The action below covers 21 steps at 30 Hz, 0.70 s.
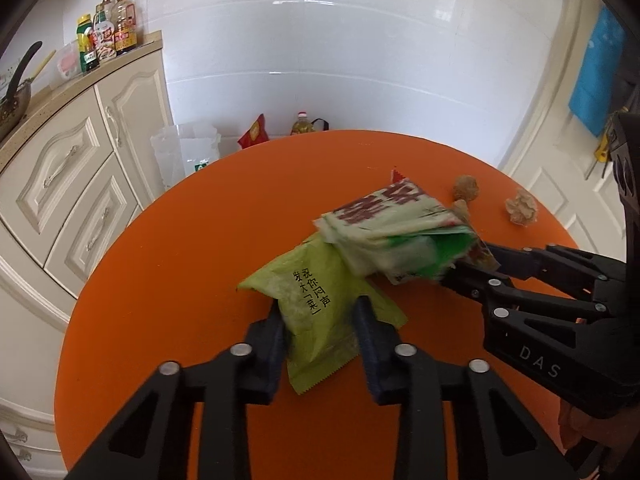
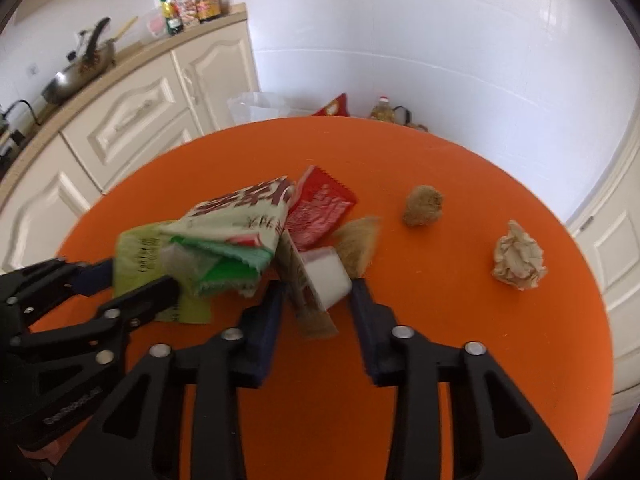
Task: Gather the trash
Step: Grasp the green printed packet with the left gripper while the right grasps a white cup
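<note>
Left gripper (image 1: pixel 318 316) pinches the yellow-green wrapper (image 1: pixel 316 308) lying on the orange table (image 1: pixel 180 260). Right gripper (image 2: pixel 318 296) clamps a white-ended packet (image 2: pixel 320 280) in the wrapper pile. Beyond: brown wad (image 2: pixel 423 205), crumpled paper ball (image 2: pixel 518 256), apart.

Orange round table (image 1: pixel 192 240), cream cabinets (image 1: pixel 72 168), sauce bottles (image 1: pixel 106 30), wok (image 2: pixel 78 74)
</note>
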Each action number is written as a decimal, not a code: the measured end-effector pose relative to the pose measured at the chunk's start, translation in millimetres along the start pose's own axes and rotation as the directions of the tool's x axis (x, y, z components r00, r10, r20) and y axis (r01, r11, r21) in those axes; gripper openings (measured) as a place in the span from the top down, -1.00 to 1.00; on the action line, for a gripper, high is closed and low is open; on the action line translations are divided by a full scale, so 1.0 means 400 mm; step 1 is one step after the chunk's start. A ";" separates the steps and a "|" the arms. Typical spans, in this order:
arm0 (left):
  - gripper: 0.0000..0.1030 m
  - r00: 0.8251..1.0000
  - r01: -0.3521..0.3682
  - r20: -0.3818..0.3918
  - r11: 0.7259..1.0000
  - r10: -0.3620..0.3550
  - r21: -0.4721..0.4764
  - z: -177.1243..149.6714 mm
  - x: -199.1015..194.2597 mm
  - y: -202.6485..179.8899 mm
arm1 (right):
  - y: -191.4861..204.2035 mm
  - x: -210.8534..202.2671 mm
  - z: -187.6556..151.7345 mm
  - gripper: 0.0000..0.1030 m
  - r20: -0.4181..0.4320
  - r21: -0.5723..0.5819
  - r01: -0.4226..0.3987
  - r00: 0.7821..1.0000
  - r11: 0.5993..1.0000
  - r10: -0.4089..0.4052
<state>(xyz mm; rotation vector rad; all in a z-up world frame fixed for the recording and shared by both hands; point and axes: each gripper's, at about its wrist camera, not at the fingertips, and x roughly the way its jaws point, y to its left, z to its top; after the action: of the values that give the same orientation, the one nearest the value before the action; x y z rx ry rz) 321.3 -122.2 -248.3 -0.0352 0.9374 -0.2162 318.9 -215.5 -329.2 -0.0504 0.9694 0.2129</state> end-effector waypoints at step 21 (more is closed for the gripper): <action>0.61 1.000 0.015 0.001 0.998 -0.015 -0.058 -0.097 -0.030 0.032 | -0.021 -0.081 -0.096 0.36 -0.010 0.039 -0.016 1.000 0.999 0.016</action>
<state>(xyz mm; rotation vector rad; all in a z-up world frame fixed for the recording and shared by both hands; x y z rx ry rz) 285.3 -104.8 -263.3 -0.0962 0.9427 -0.2026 271.9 -234.0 -324.7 -0.0079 0.9839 0.2086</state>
